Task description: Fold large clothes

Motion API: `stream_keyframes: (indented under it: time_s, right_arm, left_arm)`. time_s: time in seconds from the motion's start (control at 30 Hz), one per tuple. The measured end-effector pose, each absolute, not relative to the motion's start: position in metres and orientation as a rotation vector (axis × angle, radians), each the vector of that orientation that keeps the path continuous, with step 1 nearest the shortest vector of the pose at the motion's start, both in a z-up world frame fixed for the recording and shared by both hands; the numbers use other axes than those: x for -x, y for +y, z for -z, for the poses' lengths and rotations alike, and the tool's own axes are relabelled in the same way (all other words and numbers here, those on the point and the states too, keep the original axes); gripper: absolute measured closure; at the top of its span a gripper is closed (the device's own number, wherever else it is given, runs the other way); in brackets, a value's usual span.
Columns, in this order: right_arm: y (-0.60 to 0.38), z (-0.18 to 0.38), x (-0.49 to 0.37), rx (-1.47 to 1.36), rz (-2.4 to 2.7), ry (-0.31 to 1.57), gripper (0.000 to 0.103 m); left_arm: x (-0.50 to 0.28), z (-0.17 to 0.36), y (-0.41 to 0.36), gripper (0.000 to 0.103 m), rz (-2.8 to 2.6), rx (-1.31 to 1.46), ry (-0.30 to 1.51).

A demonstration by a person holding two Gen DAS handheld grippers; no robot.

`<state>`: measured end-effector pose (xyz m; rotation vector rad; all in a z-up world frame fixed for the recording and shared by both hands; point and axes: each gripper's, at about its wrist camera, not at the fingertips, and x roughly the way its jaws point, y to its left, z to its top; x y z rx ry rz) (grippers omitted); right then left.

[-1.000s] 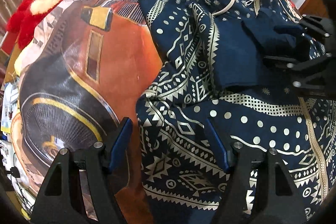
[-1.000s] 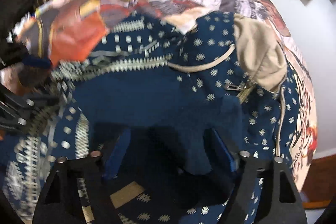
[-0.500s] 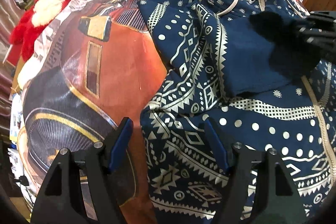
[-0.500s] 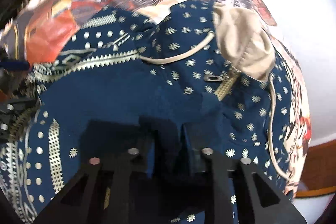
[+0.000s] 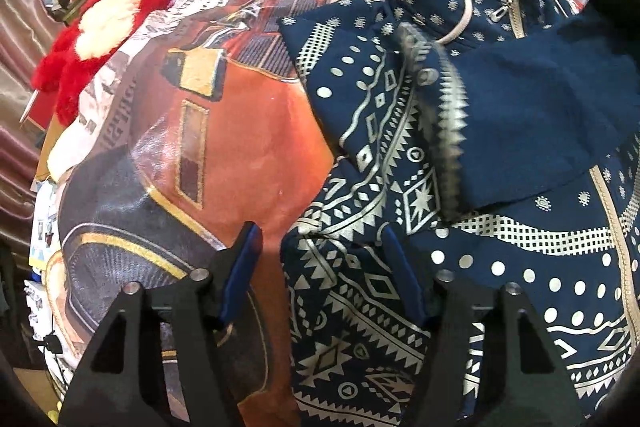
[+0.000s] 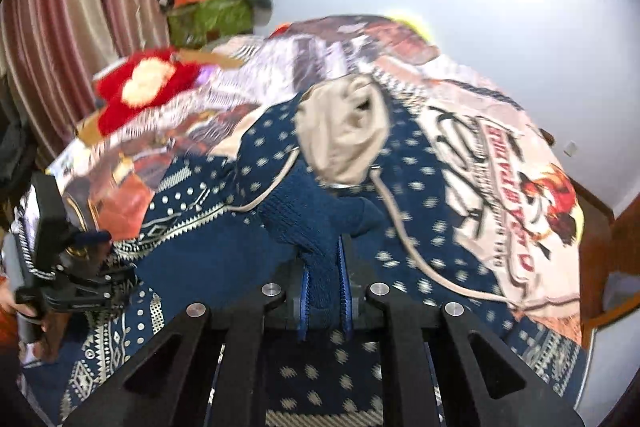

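One navy patterned hoodie (image 5: 460, 235) lies spread on the printed bedspread (image 5: 208, 131), its single tan-lined hood (image 6: 344, 131) at the far end. The right gripper (image 6: 324, 291) pinches a knitted navy cuff (image 6: 320, 227). The left gripper (image 5: 324, 267) is closing, its two fingers astride the hoodie's edge. One red plush toy (image 5: 100, 27) lies beside.

hoodie (image 5: 460, 155) spread on bedspread (image 5: 240, 131), plush toy (image 5: 100, 23) far left beside it
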<state>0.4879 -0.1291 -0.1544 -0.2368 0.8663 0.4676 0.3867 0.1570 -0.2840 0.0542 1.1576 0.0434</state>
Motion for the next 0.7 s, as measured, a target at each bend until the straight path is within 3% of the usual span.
stream_keyframes:
  time_s: [0.17,0.7]
  right_arm:
    - [-0.173,0.149,-0.478,0.186,-0.411,0.869,0.093]
    - [-0.267,0.211,-0.467,-0.028,-0.307,1.061,0.093]
  left_arm:
    - [-0.384,0.279,0.165,0.042,-0.063,0.003,1.150]
    - [-0.388,0.279,0.159,0.043,-0.116,0.010,1.172]
